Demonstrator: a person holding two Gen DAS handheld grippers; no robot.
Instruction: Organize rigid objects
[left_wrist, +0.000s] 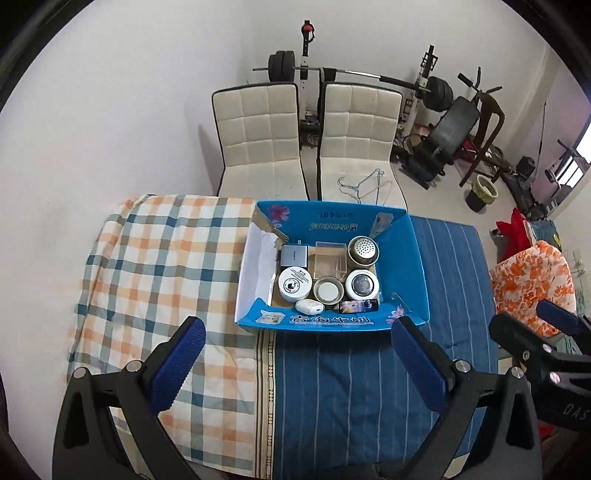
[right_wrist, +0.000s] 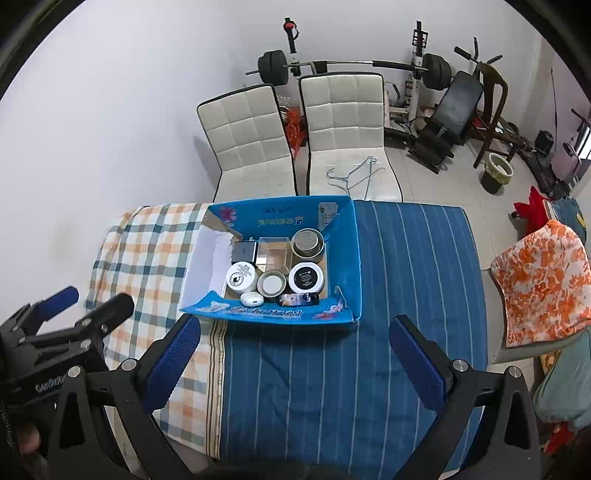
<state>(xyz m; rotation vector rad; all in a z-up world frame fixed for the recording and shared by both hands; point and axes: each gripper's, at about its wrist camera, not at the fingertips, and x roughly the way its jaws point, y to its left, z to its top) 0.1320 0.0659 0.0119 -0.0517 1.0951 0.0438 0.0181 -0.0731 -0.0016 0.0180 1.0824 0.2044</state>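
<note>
A blue cardboard box (left_wrist: 406, 254) (right_wrist: 349, 254) sits on the cloth-covered table, flaps open. Inside it lie several items: a white round jar (left_wrist: 294, 283) (right_wrist: 242, 277), a metal tin (left_wrist: 328, 289) (right_wrist: 272, 283), a white jar with a dark lid (left_wrist: 362, 284) (right_wrist: 306, 277), a perforated metal can (left_wrist: 364, 250) (right_wrist: 307, 243), a clear plastic case (left_wrist: 328, 258) (right_wrist: 272, 251), a grey box (left_wrist: 293, 255) (right_wrist: 243, 252), a white earbud case (left_wrist: 308, 305) (right_wrist: 252, 298) and a dark flat item (left_wrist: 359, 305) (right_wrist: 299, 298). My left gripper (left_wrist: 295, 365) and right gripper (right_wrist: 293, 362) are both open and empty, held short of the box.
The table wears a checked cloth (left_wrist: 155, 266) on the left and a blue striped one (right_wrist: 406, 266) on the right. Two white chairs (left_wrist: 258, 136) stand behind it, with weight equipment (left_wrist: 436, 92) beyond. An orange floral cushion (right_wrist: 539, 284) is at the right.
</note>
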